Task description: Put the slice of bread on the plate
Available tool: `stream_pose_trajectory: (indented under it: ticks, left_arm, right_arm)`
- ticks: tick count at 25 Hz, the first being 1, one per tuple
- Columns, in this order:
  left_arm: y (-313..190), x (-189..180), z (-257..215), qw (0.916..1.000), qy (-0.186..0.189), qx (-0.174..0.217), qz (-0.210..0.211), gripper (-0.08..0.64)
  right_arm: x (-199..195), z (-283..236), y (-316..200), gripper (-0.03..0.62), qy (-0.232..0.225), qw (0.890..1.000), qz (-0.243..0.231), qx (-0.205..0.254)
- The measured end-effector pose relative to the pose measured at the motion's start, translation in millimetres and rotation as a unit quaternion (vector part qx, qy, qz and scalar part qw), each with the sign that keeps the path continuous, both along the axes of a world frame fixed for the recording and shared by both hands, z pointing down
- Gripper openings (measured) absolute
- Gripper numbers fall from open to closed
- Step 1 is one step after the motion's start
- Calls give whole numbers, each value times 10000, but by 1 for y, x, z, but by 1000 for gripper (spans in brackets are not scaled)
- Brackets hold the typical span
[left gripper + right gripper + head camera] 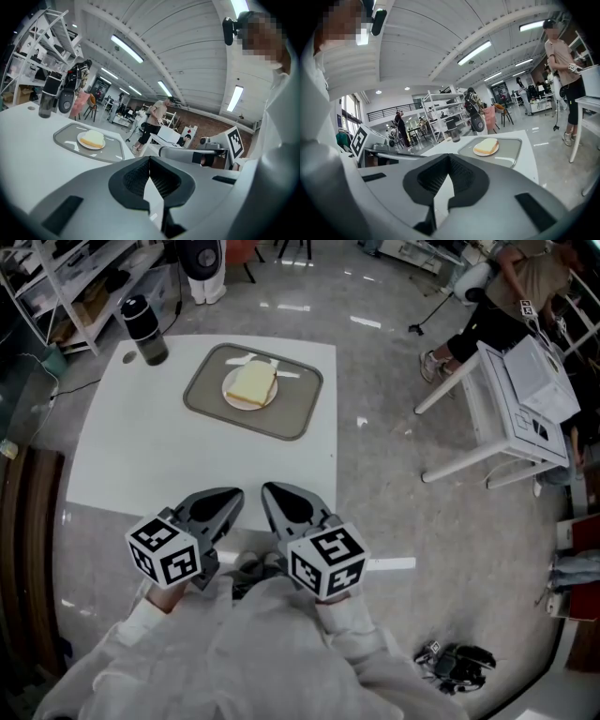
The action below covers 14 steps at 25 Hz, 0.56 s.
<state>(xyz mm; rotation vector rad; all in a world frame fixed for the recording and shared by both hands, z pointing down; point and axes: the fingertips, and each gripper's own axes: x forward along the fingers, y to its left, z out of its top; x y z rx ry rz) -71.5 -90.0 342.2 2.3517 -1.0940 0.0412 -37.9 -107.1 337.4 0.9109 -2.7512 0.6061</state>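
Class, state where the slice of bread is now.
In the head view, the slice of bread lies on the white plate in the grey tray, right of the black bottle.

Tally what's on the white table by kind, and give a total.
tray: 1
plate: 1
bread slice: 1
bottle: 1
Total: 4
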Motion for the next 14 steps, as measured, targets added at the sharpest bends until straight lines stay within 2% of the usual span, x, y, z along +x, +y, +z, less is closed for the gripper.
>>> stream_pose_trajectory:
  ticks: [14]
  left_arm:
    - [1,6,-1,10000,48,-4,0,9]
  right_arm:
    - [7,1,2,12,147,9999,-39,62]
